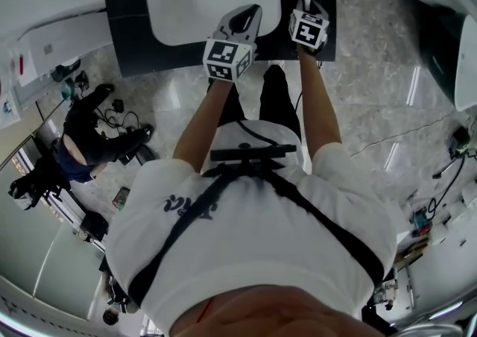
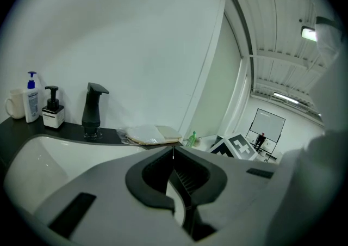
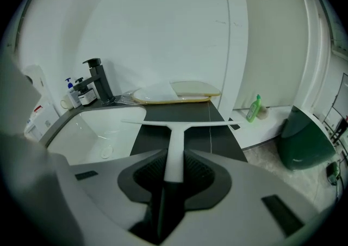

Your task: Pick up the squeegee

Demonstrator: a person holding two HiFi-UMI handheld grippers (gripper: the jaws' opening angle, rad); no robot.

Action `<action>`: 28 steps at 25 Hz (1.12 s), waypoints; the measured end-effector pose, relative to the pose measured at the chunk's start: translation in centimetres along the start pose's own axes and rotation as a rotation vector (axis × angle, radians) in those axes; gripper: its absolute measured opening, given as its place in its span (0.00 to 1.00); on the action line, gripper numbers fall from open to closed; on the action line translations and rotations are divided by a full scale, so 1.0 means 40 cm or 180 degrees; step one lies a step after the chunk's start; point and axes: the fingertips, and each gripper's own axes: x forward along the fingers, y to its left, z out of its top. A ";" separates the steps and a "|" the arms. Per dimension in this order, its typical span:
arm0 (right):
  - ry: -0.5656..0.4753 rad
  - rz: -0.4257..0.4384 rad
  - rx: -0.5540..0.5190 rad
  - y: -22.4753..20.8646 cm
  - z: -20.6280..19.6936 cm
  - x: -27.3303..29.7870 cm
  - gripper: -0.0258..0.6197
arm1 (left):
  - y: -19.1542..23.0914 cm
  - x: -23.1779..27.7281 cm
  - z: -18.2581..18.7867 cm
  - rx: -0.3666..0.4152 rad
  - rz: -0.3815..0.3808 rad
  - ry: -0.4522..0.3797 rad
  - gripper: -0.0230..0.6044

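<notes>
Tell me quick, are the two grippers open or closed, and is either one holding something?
Left gripper: closed, nothing in it.
Right gripper: closed on the handle of the squeegee.

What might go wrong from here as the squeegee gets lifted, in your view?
The right hand-held gripper seems to hold the squeegee only by the end of its handle, so the wide blade may sag or twist as it rises. The blade's left end lies at the sink rim; a slip might drop it into the basin.
</notes>
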 end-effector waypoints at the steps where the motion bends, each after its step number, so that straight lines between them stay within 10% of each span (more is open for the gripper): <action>1: 0.0010 -0.0025 0.0012 -0.002 -0.002 0.000 0.19 | 0.004 -0.005 0.003 -0.0008 0.0010 -0.0014 0.06; 28: -0.1291 0.0322 -0.0163 0.194 0.370 -0.410 0.18 | 0.048 -0.219 0.310 0.0166 0.0129 -0.0757 0.06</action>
